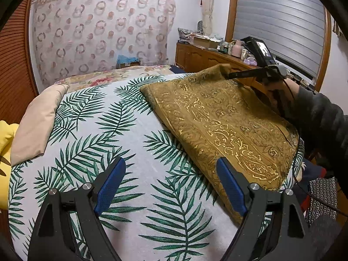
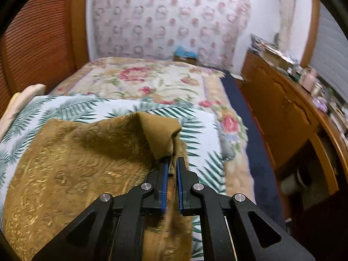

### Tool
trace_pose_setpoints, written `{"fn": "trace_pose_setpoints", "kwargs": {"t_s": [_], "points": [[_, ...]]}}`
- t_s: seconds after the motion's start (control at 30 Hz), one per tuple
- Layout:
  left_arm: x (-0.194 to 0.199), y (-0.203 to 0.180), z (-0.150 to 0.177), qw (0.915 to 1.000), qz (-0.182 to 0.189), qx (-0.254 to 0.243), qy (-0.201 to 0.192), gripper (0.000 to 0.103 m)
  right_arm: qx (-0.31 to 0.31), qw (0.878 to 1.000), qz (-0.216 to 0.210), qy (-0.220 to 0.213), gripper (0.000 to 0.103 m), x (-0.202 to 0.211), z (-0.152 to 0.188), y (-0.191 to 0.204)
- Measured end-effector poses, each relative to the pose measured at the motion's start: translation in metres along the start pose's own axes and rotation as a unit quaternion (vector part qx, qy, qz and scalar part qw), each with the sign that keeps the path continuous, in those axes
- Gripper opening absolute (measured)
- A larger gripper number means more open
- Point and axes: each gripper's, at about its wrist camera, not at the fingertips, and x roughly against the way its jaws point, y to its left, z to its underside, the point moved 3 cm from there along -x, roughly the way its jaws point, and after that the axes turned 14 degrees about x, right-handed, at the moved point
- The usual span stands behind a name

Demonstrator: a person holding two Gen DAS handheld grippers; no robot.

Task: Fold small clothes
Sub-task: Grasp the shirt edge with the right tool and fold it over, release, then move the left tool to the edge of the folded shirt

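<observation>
A mustard-gold cloth point(image 1: 219, 130) with a paisley pattern lay on a bed, spread over the palm-leaf sheet point(image 1: 121, 130) on the right side of the bed as the left wrist view showed it. Its far corner was lifted off the sheet.

The right gripper point(image 2: 172, 163) had that far corner pinched: its jaws stood narrow, the blue pads point(image 2: 166, 174) pressed on a bunch of the fabric, and the corner point(image 2: 161, 134) folded up into a peak over the fingertips, showing the plain underside. In the left wrist view the same gripper point(image 1: 230, 75) reached in from the right, held by a hand point(image 1: 280, 95) in a dark sleeve point(image 1: 319, 121).

The left gripper point(image 1: 171, 167) hovered above the near part of the bed with its jaws wide and nothing between them. Its right pad point(image 1: 230, 187) stood over the near edge of the cloth, its left pad over the bare sheet.

A beige pillow point(image 1: 37, 121) lay at the left edge of the bed, and a floral quilt point(image 2: 152, 80) covered the far part. A wooden cabinet point(image 2: 282, 104) with clutter on top ran along the right wall.
</observation>
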Motion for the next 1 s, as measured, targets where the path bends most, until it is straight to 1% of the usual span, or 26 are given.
{"fn": "trace_pose_setpoints", "kwargs": {"t_s": [0.07, 0.1, 0.13, 0.2, 0.27, 0.37, 0.43, 0.5, 0.53, 0.6, 0.73, 0.87, 1.0], "points": [[-0.001, -0.002, 0.001, 1.0000, 0.001, -0.001, 0.003, 0.086, -0.007, 1.000, 0.018, 0.008, 0.017, 0.006, -0.004, 0.000], [-0.002, -0.003, 0.002, 1.0000, 0.001, -0.002, 0.004, 0.086, -0.007, 1.000, 0.015, 0.006, 0.028, 0.010, -0.004, 0.000], [-0.003, -0.005, 0.003, 1.0000, 0.003, -0.002, 0.006, 0.086, -0.005, 1.000, 0.013, 0.003, 0.044, 0.017, -0.004, 0.001], [-0.004, -0.008, 0.004, 0.9999, 0.006, -0.004, 0.008, 0.086, 0.007, 1.000, 0.009, -0.006, 0.060, 0.034, -0.001, 0.003], [-0.005, -0.012, 0.006, 0.9999, 0.007, -0.009, 0.009, 0.086, 0.015, 1.000, 0.000, -0.014, 0.061, 0.052, 0.009, 0.009], [-0.007, -0.018, 0.007, 0.9998, 0.012, -0.013, 0.013, 0.086, 0.017, 0.999, -0.008, -0.029, 0.062, 0.084, 0.038, 0.023], [-0.010, -0.023, 0.009, 0.9996, 0.017, -0.016, 0.017, 0.086, 0.013, 0.999, -0.003, -0.033, 0.062, 0.103, 0.061, 0.030], [-0.011, -0.027, 0.010, 0.9994, 0.021, -0.020, 0.020, 0.086, 0.010, 0.999, -0.023, -0.031, 0.062, 0.115, 0.080, 0.039], [-0.012, -0.029, 0.011, 0.9993, 0.023, -0.020, 0.022, 0.086, 0.028, 0.998, -0.042, -0.032, 0.062, 0.122, 0.088, 0.043], [-0.015, -0.033, 0.015, 0.9989, 0.027, -0.023, 0.030, 0.086, 0.037, 0.998, -0.050, -0.027, 0.062, 0.134, 0.104, 0.048], [-0.021, -0.042, 0.021, 0.9982, 0.028, -0.031, 0.043, 0.086, 0.041, 0.997, -0.061, -0.029, 0.062, 0.155, 0.122, 0.058], [-0.024, -0.047, 0.024, 0.9976, 0.030, -0.037, 0.051, 0.086, 0.035, 0.996, -0.078, -0.035, 0.062, 0.171, 0.132, 0.065], [-0.026, -0.048, 0.027, 0.9973, 0.030, -0.037, 0.057, 0.086, 0.033, 0.995, -0.092, -0.037, 0.062, 0.167, 0.135, 0.071]]}}
